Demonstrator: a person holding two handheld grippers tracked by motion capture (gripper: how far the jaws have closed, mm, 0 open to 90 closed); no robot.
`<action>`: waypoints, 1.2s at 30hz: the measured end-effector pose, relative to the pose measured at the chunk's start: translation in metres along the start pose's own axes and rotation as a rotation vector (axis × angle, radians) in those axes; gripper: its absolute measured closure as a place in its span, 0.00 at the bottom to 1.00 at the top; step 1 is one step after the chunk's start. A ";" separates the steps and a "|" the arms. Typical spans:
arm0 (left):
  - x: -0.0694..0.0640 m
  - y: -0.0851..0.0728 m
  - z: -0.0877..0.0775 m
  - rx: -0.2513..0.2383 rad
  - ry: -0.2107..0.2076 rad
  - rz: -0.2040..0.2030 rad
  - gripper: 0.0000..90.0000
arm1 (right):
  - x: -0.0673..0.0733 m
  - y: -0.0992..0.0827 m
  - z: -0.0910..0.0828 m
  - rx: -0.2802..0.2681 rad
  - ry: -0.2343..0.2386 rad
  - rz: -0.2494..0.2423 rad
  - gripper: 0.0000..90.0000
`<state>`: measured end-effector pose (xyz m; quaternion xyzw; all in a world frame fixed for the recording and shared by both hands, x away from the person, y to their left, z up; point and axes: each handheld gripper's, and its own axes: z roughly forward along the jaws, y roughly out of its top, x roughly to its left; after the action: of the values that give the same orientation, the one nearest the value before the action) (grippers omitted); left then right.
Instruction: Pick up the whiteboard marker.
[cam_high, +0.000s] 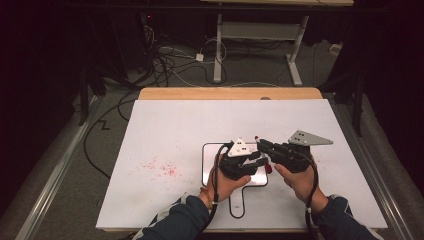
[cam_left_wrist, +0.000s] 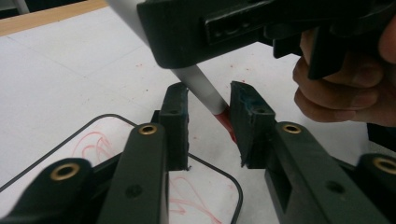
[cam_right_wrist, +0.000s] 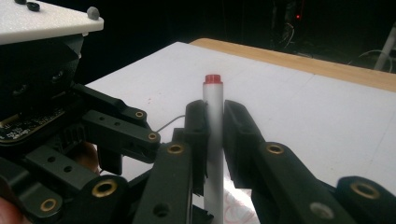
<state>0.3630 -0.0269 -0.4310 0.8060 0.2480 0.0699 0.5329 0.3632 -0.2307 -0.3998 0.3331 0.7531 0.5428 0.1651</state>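
Item: white marker (cam_right_wrist: 213, 140) with a red end plug, red cap (cam_left_wrist: 226, 122) at its low end.
Location: held above the small whiteboard (cam_high: 209, 150) with the black outline, near the middle of the white table (cam_high: 175, 125), towards its near edge.
Right gripper (cam_right_wrist: 214, 135): jaws together, clamped on the marker's barrel; the marker stands up between them, plug end on top.
Left gripper (cam_left_wrist: 209, 116): jaws apart, one on each side of the cap end; the red cap touches the right-hand jaw, a gap remains at the other. Not yet a grip.
Whiteboard: red scribbles (cam_left_wrist: 187, 196) on its face.
Table: red specks (cam_high: 161, 167) left of the board.
Step in hand: judged to be uncapping or recapping; the left tongs are set round the cap while the right hand steadies the barrel.
Next move calls for: closing the left jaws squarely on the cap, then moving along the barrel's line, not sideways.
Risk: an off-centre pinch could slip off the cap.
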 end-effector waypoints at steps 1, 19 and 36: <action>0.000 0.000 0.000 0.002 0.003 0.001 0.77 | 0.000 0.000 -0.001 -0.004 -0.004 0.001 0.89; 0.007 0.011 0.009 -0.008 0.078 0.052 0.84 | 0.002 0.002 -0.008 -0.041 -0.052 -0.044 0.90; 0.033 -0.004 0.017 0.010 0.106 0.079 0.87 | -0.001 -0.008 -0.032 -0.026 -0.102 -0.133 0.58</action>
<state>0.3969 -0.0236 -0.4468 0.8131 0.2440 0.1321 0.5117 0.3418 -0.2554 -0.3957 0.3075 0.7571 0.5226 0.2431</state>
